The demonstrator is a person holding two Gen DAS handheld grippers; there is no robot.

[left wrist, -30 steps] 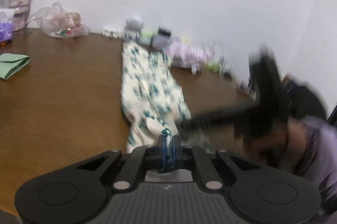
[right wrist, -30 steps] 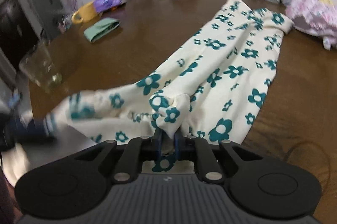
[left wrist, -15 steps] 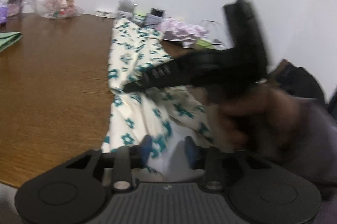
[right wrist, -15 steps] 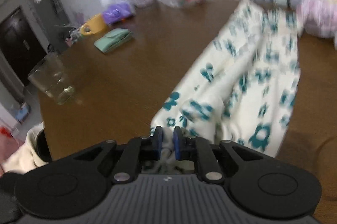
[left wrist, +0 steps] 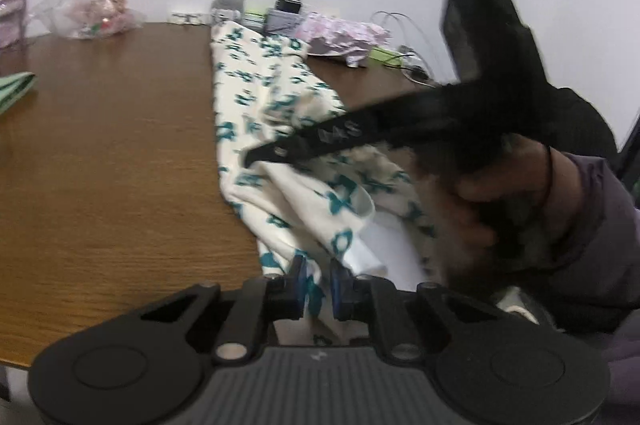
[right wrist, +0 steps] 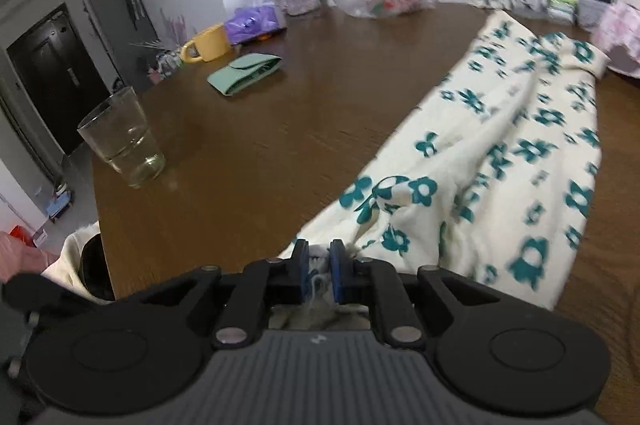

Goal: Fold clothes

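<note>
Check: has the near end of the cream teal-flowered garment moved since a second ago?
Yes. In the right wrist view, the cream teal-flowered garment no longer trails left toward the clear drinking glass; its near end has gathered rightward.

Even, soft indoor light is seen, no hard shadows or glare. Fisheye bending and dark corners are noted at edges. Hand [left wrist: 500,201] and cloth [right wrist: 520,161] are smeared by motion blur.

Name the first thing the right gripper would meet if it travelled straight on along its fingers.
The cream floral garment that the right gripper already pinches; its bunched fold lies just ahead, over the wooden table. Depth is uncertain.
</note>
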